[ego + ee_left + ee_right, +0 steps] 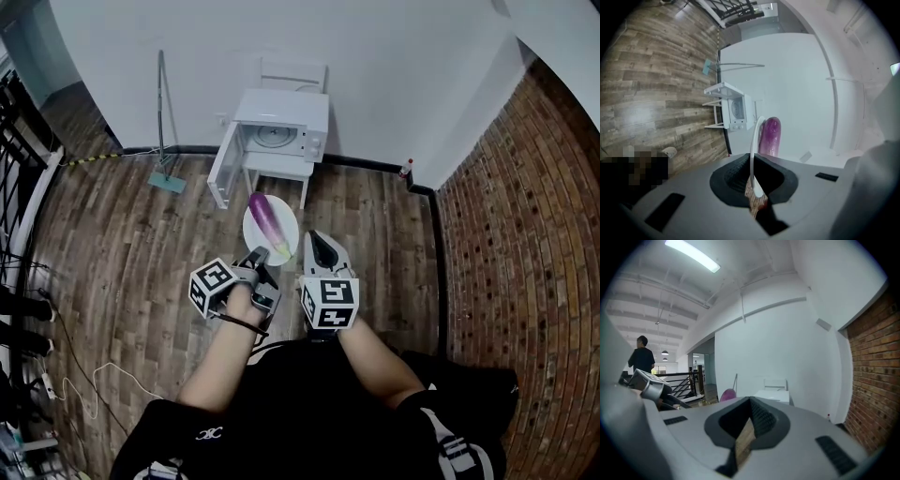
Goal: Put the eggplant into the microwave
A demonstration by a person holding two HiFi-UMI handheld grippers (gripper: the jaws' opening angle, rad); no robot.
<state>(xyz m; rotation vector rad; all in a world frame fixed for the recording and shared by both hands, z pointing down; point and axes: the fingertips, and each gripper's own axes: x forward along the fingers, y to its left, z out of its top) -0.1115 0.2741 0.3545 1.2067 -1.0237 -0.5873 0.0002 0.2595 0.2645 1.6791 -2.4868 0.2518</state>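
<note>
A purple eggplant (266,221) lies on a white plate (287,223) held over the wood floor. My left gripper (261,255) is shut on the plate's near rim. In the left gripper view that plate rim (753,140) runs edge-on between the jaws, with the eggplant (769,136) just beyond. The white microwave (281,134) stands ahead on a small white table (278,172), its door (225,169) swung open to the left. My right gripper (312,236) hovers beside the plate's right edge, shut with nothing in it. In the right gripper view the eggplant's tip (726,394) shows.
A mop (163,122) leans on the white wall left of the microwave. Behind it stands a white chair (293,73). The brick wall (525,244) closes the right side, with a small bottle (405,171) at its corner. Cables (66,370) lie at the left. A person (642,359) stands far off.
</note>
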